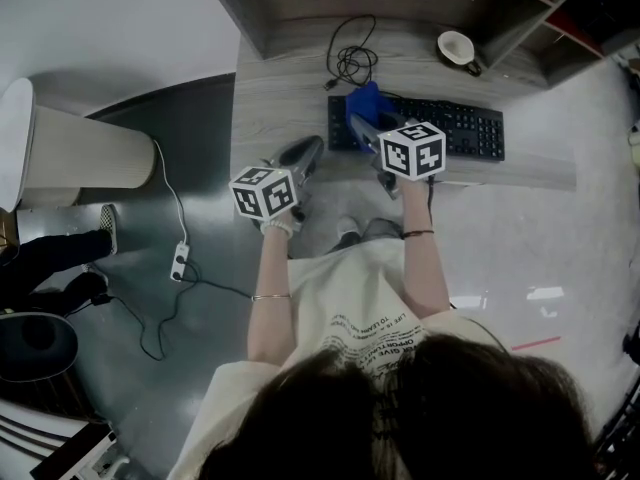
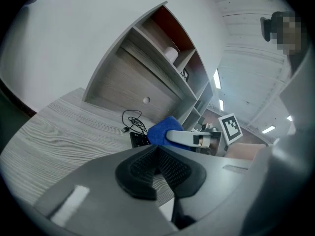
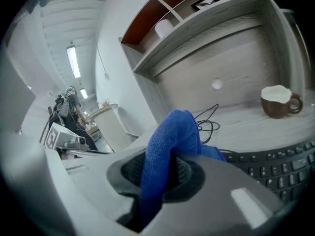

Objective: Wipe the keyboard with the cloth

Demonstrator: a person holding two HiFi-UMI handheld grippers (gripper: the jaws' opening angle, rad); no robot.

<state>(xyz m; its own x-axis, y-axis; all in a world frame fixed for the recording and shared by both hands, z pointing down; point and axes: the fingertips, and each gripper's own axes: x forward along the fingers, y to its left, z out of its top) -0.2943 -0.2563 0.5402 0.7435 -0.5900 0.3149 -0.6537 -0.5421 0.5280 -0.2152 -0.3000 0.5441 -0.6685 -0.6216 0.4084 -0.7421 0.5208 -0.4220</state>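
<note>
A black keyboard (image 1: 450, 128) lies on the grey wood desk (image 1: 280, 98); its keys also show in the right gripper view (image 3: 275, 168). A blue cloth (image 3: 170, 146) is pinched between the jaws of my right gripper (image 1: 362, 118), which is shut on it and sits over the keyboard's left end. The cloth (image 1: 365, 103) bulges above that end, and it appears as a blue lump (image 2: 162, 130) in the left gripper view. My left gripper (image 1: 305, 153) hovers at the desk's front edge, left of the keyboard, shut with nothing between its pads.
A coiled black cable (image 1: 352, 63) lies behind the keyboard. A brown cup (image 1: 458, 48) stands at the back right, under the shelf unit (image 3: 197, 18). A white bin (image 1: 70, 148) and a power strip (image 1: 180, 261) are on the floor to the left.
</note>
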